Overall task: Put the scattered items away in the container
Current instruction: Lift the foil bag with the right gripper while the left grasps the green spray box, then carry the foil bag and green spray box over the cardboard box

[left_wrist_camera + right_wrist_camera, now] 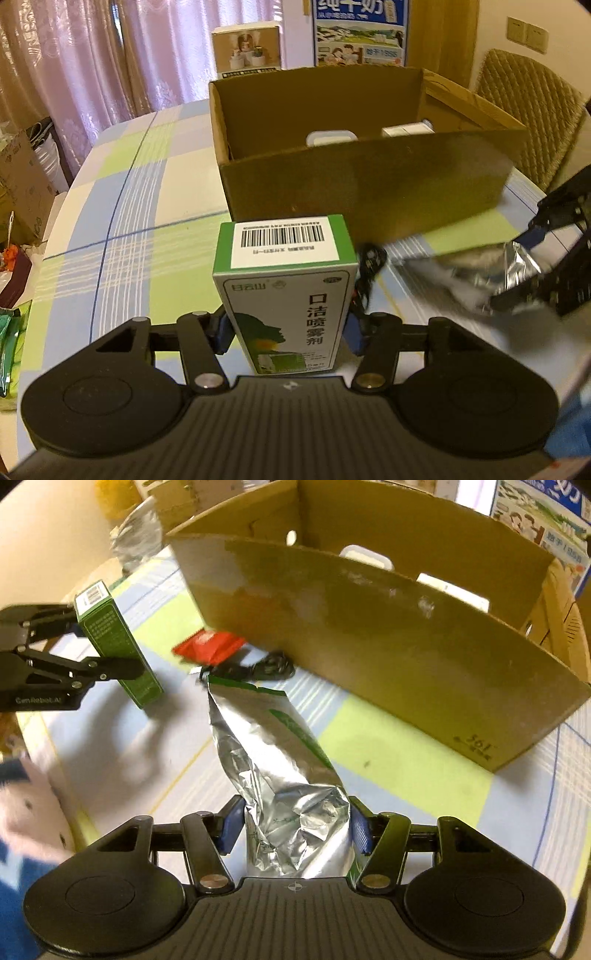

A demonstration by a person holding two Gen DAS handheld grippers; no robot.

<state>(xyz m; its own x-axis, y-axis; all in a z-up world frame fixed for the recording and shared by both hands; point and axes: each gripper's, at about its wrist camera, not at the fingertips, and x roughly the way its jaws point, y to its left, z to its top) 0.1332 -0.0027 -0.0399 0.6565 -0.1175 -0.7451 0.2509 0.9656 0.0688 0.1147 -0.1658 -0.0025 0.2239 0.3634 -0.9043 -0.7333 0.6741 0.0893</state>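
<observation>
My left gripper (286, 332) is shut on a green and white spray box (284, 291) and holds it above the table in front of the cardboard box (362, 188). It also shows in the right wrist view (118, 646). My right gripper (295, 829) is shut on a crumpled silver foil pouch (280, 775), held above the table before the cardboard box (369, 635). The pouch also shows in the left wrist view (472, 273). A red packet (208, 648) and a black cable (258, 670) lie on the table by the box's front wall. White items (330, 137) lie inside the box.
The table has a checked blue, green and white cloth (122, 221). A wicker chair (532, 110) stands behind the box at right. A product carton (246, 48) and a milk carton case (360, 31) stand behind the box. Clutter lies off the table's left edge (14, 325).
</observation>
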